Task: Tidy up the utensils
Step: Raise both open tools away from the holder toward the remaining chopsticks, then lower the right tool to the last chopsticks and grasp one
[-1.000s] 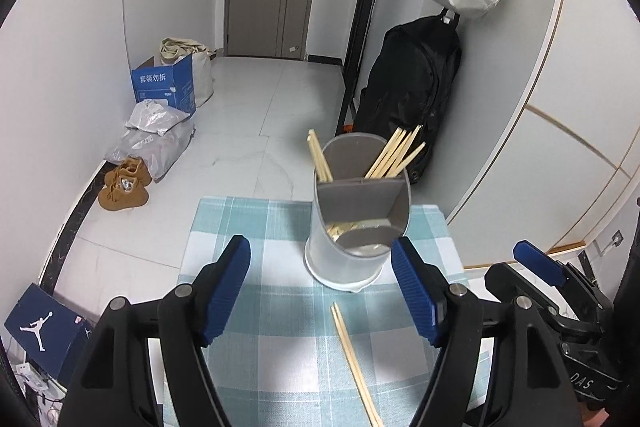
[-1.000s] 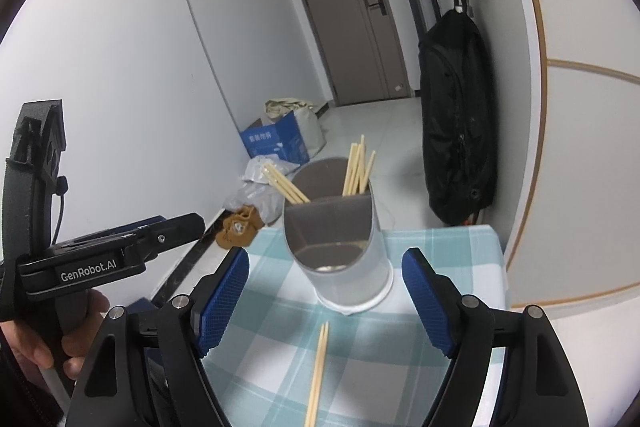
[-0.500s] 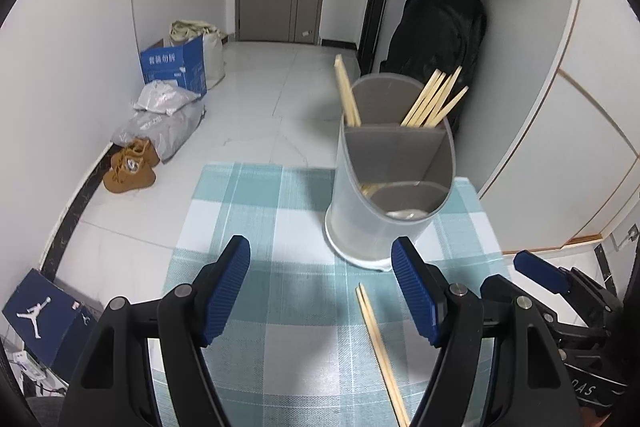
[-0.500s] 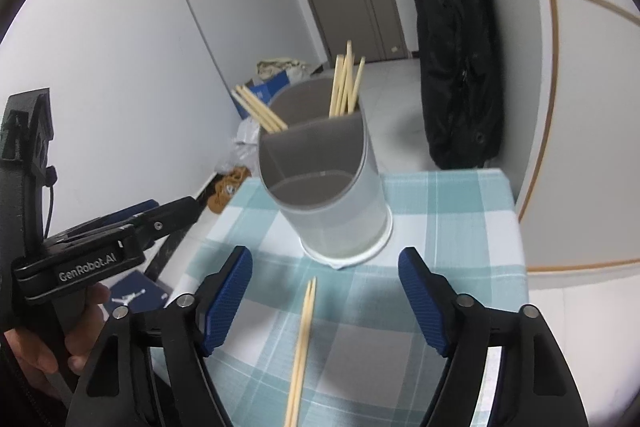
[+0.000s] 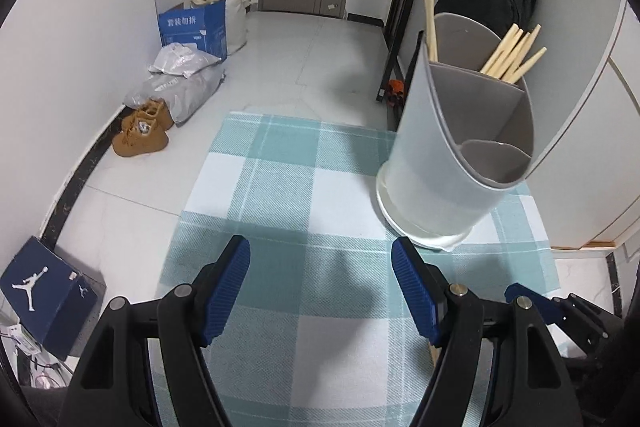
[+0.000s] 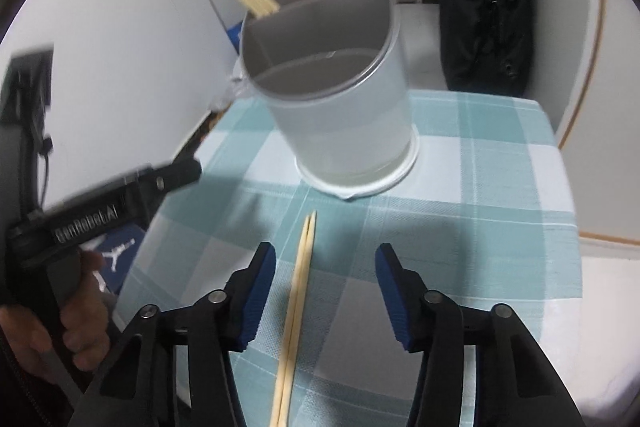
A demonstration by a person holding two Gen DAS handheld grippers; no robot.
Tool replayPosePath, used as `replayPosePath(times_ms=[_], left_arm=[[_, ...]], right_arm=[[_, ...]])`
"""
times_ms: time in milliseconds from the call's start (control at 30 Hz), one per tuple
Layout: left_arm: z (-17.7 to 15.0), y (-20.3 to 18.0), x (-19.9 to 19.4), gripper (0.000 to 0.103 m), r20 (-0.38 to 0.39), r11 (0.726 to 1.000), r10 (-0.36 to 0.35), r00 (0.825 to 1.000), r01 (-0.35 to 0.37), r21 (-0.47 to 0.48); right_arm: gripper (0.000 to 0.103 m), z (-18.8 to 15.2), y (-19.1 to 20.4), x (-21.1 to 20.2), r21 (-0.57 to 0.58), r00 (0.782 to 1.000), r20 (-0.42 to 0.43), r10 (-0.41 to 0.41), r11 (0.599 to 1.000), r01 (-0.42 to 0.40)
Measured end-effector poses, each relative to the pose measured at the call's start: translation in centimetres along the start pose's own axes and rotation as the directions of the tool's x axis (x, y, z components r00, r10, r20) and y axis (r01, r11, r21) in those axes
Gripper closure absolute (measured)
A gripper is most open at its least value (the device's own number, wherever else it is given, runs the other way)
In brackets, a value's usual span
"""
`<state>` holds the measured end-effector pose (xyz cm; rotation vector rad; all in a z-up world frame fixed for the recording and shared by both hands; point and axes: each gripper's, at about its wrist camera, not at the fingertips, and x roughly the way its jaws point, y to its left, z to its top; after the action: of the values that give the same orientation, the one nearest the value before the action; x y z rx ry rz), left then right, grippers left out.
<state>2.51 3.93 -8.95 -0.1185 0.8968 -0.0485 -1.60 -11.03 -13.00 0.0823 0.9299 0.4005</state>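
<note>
The chopstick pair (image 6: pixel 298 311) is seen flat on the counter (image 6: pixel 460 195), lengthwise between the wide-spread fingers of the empty right gripper (image 6: pixel 325 297), which is nearer; the left gripper (image 5: pixel 320 291) is wide too.

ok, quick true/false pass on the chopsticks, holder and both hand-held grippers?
1. The right hand-held gripper grips the loose chopsticks. False: it is open, and they lie flat on the cloth between its fingers.
2. The holder stands upright on the checked cloth. True.
3. The holder's front compartment is full of chopsticks. False: chopsticks show only in the back compartments.
4. The left hand-held gripper is open, holding nothing. True.
</note>
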Motion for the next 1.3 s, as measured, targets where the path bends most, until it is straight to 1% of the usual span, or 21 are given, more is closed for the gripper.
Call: replayPosePath(times_ms=[133,233,300,367,433,467,567,667,800,967,1000,1100,1167,1300], left_arm=[[0.1,0.3,0.0,0.034,-0.015,1.000,-0.002,1.000,0.002,0.000],[0.1,0.9,-0.1,0.034,-0.022,1.000,0.001,1.000,-0.001,-0.016],[0.2,1.6,-0.2,0.034,-0.013,0.999,0.018,1.000,-0.018,-0.037],[0.3,2.4,-0.2,0.034,-0.010,0.998,0.027,1.000,-0.028,-0.052],[0.4,3.6,-0.1,0.034,-0.021,0.996,0.028,0.999,-0.030,-0.085],[0.5,4.1,0.1,0.034,-0.027,0.995,0.024,0.999,-0.026,-0.099],[0.6,4.9,0.3,0.034,-0.039,0.991,0.026,0.999,-0.031,-0.129],[0.5,5.3,0.4,0.034,-0.050,0.989,0.015,0.999,-0.023,-0.149],[0.5,5.5,0.2,0.034,-0.049,0.988,0.014,0.999,-0.022,-0.150],[0.8,6.3,-0.1,0.034,-0.045,0.985,0.021,0.999,-0.028,-0.168],[0.8,6.5,-0.1,0.034,-0.044,0.984,0.023,0.999,-0.030,-0.176],[0.8,7.2,-0.2,0.034,-0.042,0.980,0.025,0.999,-0.033,-0.198],[0.8,7.4,-0.1,0.034,-0.049,0.978,0.027,0.998,-0.036,-0.206],[0.8,7.3,0.2,0.034,-0.061,0.978,0.022,0.998,-0.034,-0.205]], right_arm=[[0.057,0.1,1.1,1.3,-0.049,0.998,-0.008,-0.064,0.997,0.064],[0.067,0.2,1.4,2.5,-0.053,0.996,-0.042,-0.080,0.996,0.078],[0.070,0.5,1.6,3.6,-0.055,0.993,-0.071,-0.093,0.994,0.089],[0.076,0.6,1.6,4.3,-0.052,0.992,-0.095,-0.088,0.995,0.083],[0.077,0.7,1.6,5.0,-0.041,0.989,-0.121,-0.085,0.996,0.080],[0.080,0.7,1.6,5.2,-0.042,0.987,-0.130,-0.090,0.995,0.086],[0.083,0.8,2.0,5.6,-0.060,0.983,-0.142,-0.120,0.992,0.113],[0.084,1.0,2.4,6.0,-0.085,0.978,-0.142,-0.150,0.987,0.139],[0.084,1.5,2.9,6.4,-0.101,0.974,-0.144,-0.174,0.982,0.161],[0.085,2.1,4.0,7.3,-0.156,0.968,-0.143,-0.207,0.970,0.184],[0.087,2.1,4.2,7.5,-0.166,0.964,-0.153,-0.215,0.968,0.190],[0.089,1.8,4.9,7.7,-0.214,0.957,-0.138,-0.254,0.951,0.221],[0.091,1.8,4.8,7.7,-0.211,0.957,-0.138,-0.254,0.952,0.222],[0.092,2.3,3.9,7.3,-0.168,0.965,-0.149,-0.214,0.968,0.189]])
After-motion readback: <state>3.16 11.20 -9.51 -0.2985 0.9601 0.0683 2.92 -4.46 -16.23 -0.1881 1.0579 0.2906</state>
